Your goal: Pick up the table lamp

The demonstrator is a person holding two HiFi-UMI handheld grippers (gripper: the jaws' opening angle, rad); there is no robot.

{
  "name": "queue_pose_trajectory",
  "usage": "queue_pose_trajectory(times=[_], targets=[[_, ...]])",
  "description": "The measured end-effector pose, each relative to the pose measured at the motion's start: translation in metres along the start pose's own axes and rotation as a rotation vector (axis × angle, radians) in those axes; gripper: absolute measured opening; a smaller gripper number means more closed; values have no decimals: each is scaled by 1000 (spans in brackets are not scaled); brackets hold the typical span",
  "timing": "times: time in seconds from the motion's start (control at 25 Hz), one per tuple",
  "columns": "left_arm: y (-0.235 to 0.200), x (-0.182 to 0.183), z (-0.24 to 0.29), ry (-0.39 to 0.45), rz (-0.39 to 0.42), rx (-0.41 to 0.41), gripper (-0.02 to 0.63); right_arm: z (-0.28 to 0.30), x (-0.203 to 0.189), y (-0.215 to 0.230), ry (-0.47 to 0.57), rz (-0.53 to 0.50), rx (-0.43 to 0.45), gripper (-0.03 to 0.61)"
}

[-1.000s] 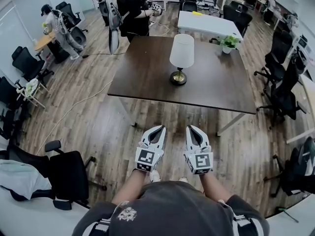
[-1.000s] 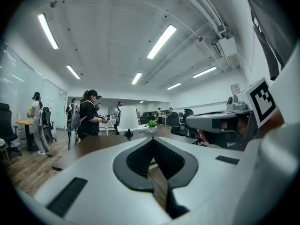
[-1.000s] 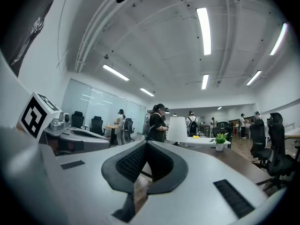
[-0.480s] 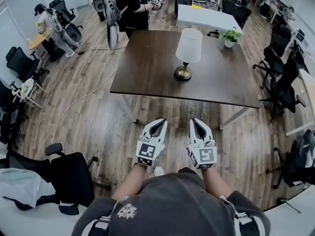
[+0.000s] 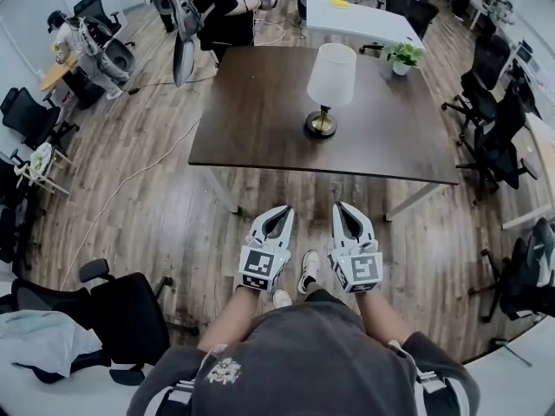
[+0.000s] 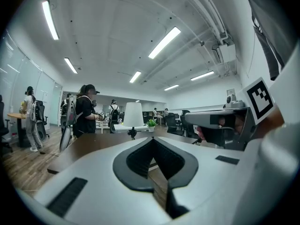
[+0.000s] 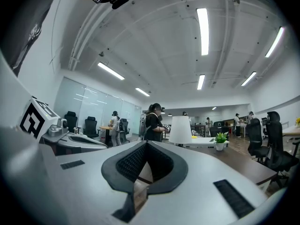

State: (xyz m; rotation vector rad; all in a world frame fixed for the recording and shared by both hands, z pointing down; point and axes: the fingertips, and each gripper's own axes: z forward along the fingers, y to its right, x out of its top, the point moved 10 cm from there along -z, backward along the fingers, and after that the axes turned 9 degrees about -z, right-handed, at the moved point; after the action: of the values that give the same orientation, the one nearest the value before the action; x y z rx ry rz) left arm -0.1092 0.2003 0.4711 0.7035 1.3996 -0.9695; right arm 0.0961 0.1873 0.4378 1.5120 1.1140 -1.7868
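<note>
The table lamp (image 5: 332, 74), with a white shade on a brass stem and base, stands upright near the middle of the dark brown table (image 5: 251, 120). My left gripper (image 5: 279, 211) and right gripper (image 5: 343, 207) are held side by side over the wooden floor, short of the table's near edge and pointing at it. Both are shut with nothing between their jaws. In the left gripper view the lamp (image 6: 132, 115) shows small beyond the left gripper's (image 6: 153, 138) tips. In the right gripper view the lamp (image 7: 180, 129) stands a little right of the right gripper's (image 7: 146, 143) tips.
A small potted plant (image 5: 404, 55) sits at the table's far right corner. A person with a backpack (image 5: 217, 11) stands at the far left corner. Black office chairs (image 5: 490, 146) line the right side, and another chair (image 5: 121, 310) stands at my near left. A white table (image 5: 360, 20) lies behind.
I have stepped closer to the table, carrying both grippers forward together, still shut. The table and lamp look nearer, and a shoe now shows between the grippers.
</note>
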Motion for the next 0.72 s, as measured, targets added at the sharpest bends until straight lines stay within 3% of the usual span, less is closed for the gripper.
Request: queue_pose_trajectory(times=[0.72], targets=[[-44, 7, 119, -41, 36, 7, 6, 103, -30, 73, 3, 42, 19, 17]])
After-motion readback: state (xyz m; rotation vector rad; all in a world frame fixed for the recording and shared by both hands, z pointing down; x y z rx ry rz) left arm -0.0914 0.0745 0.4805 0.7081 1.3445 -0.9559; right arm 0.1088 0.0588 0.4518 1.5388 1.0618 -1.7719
